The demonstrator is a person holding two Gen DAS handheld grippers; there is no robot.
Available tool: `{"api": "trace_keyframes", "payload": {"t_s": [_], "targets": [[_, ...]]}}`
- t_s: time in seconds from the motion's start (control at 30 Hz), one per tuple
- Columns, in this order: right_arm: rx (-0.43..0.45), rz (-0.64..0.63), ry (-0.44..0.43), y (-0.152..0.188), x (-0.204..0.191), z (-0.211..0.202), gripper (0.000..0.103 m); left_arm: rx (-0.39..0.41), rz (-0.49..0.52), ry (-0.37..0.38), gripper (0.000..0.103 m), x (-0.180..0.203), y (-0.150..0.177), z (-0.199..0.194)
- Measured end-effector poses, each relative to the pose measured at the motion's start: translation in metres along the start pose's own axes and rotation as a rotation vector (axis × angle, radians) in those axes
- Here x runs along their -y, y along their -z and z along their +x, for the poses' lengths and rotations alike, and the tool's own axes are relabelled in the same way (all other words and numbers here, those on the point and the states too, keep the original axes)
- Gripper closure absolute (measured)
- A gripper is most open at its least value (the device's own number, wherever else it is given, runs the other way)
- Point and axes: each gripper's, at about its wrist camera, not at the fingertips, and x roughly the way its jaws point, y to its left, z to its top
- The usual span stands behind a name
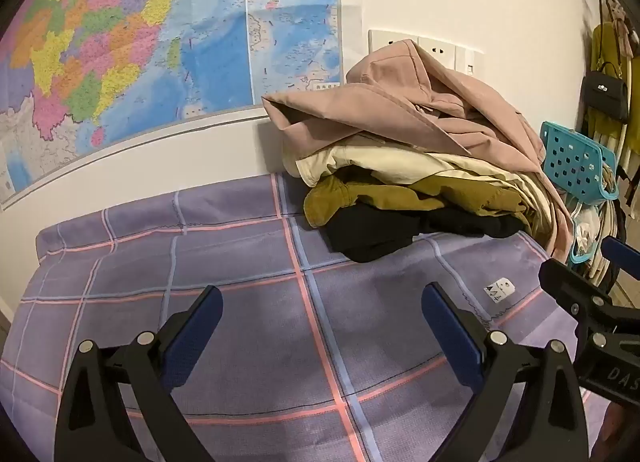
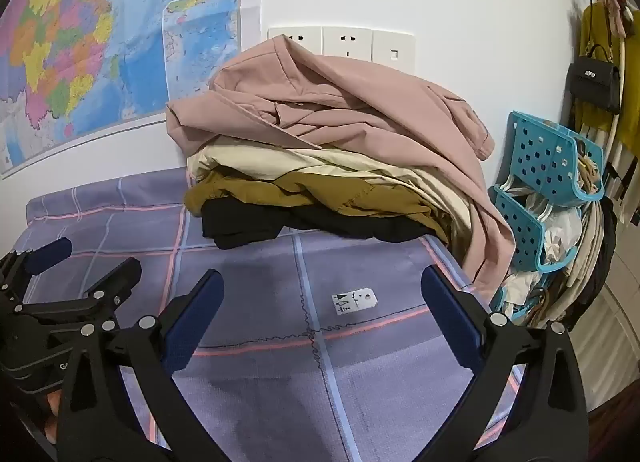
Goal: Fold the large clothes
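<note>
A pile of clothes sits at the far side of a purple plaid bed sheet (image 1: 240, 262), against the wall. A pink jacket (image 1: 404, 105) lies on top, over a cream garment (image 1: 384, 165), a mustard one (image 1: 400, 193) and a black one (image 1: 380, 234). The pile also shows in the right wrist view, with the pink jacket (image 2: 340, 113) on top. My left gripper (image 1: 322, 302) is open and empty above the sheet, short of the pile. My right gripper (image 2: 322, 286) is open and empty, beside the left one, above a white tag (image 2: 354, 301).
A large map (image 1: 120, 41) hangs on the wall at left. Wall sockets (image 2: 340, 41) sit behind the pile. Blue perforated baskets (image 2: 548, 165) with oddments stand right of the bed. A black handbag (image 2: 596, 81) and clothes hang at far right.
</note>
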Motion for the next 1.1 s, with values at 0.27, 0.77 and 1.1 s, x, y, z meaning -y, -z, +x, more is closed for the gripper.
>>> {"api": "trace_keyframes", "payload": {"t_s": [0.27,0.77,1.1], "targets": [[0.012,0.016,-0.003,0.0005,0.0019,-0.0003,0.005,-0.011,0.002,0.011,0.007,0.0035,-0.0005,0.0032],[0.019,0.006,0.0,0.0011,0.0036,-0.002,0.005,-0.016,-0.004,0.025,0.007,0.004,0.0,0.0014],[0.018,-0.007,-0.002,-0.0036,0.0,-0.0009,0.005,-0.02,-0.007,0.025,0.007,0.0041,0.0,0.0042]]}}
